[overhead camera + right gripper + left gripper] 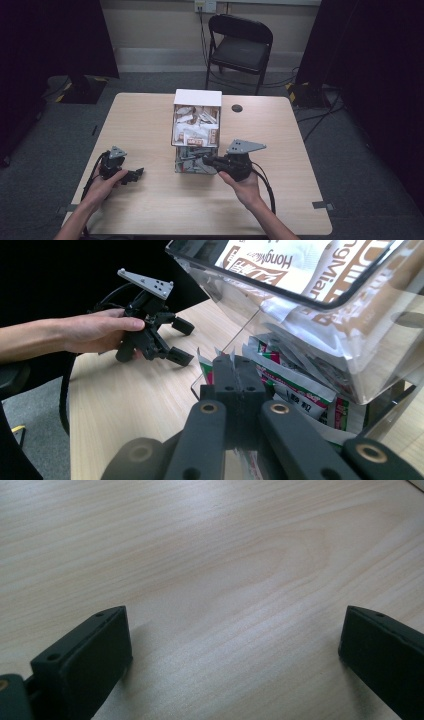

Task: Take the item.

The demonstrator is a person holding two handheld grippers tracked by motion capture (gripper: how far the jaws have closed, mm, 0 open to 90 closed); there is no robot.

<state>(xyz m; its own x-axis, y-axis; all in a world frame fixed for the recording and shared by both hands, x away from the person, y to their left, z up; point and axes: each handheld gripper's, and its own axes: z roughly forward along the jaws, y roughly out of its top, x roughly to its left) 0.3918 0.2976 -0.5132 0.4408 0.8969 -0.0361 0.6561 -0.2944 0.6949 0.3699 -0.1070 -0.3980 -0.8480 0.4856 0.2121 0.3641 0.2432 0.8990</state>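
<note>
Table [150,210]: pale wood grain, seen from above, with a two-tier clear bin standing near its middle.
Bin [197,131]: clear plastic with a white back panel; the upper tier held white and brown sachets, the lower tier held green, red and white packets.
Upper sachets [280,265]: white with brown lettering, pressed against the clear front wall in the right gripper view.
Lower packets [295,385]: heaped in the bottom tier, spilling toward its open front.
Right gripper [235,371]: held in the right hand [246,187], its tip at the mouth of the lower tier; the jaws were drawn together with thin packet edges sticking up between and beside them, so it looked clamped on a packet edge.
Left gripper [131,176]: resting low on the table at the left, well apart from the bin, held by the left hand [102,187]; its jaws stood wide apart with nothing but bare wood between them.
Left gripper, from the right gripper view [176,342]: both black jaws spread, grey plate on top, fingers wrapped round the body.
Chair [241,47]: black folding chair beyond the far edge of the table.
Disc [237,108]: small dark round thing on the table, just right of the bin's back.
</note>
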